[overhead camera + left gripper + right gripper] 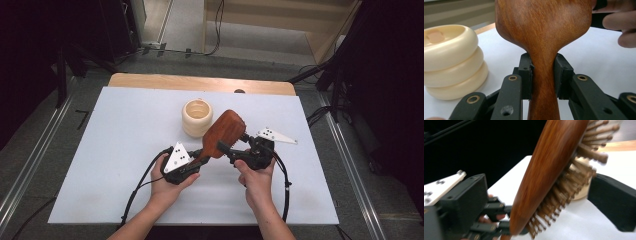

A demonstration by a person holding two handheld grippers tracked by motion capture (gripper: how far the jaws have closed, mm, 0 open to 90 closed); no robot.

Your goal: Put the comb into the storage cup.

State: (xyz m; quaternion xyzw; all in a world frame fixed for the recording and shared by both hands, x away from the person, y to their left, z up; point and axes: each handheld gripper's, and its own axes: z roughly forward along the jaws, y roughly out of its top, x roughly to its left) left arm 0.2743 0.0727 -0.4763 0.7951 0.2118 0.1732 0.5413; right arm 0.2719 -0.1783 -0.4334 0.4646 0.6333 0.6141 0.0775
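White tabletop [125, 150]: left gripper [543, 75] clamps blurred hairbrush [544, 30]; right gripper [536, 195] straddles it, jaws apart.

The brush [543, 30] is clamped at its narrow neck between the two black pads [526, 75] of the left gripper [543, 75], its wooden back shown upright. A cream ribbed cup [451, 62] stands just beside, on the white table [599, 65]. Fingers [621, 25] are seen near the upper right corner.

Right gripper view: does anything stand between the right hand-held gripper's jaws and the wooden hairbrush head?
Nothing visible does. The brown wooden bristle hairbrush head already sits between the right hand-held gripper jaws, with open gaps on both sides. The left hand-held gripper clamps its neck below.
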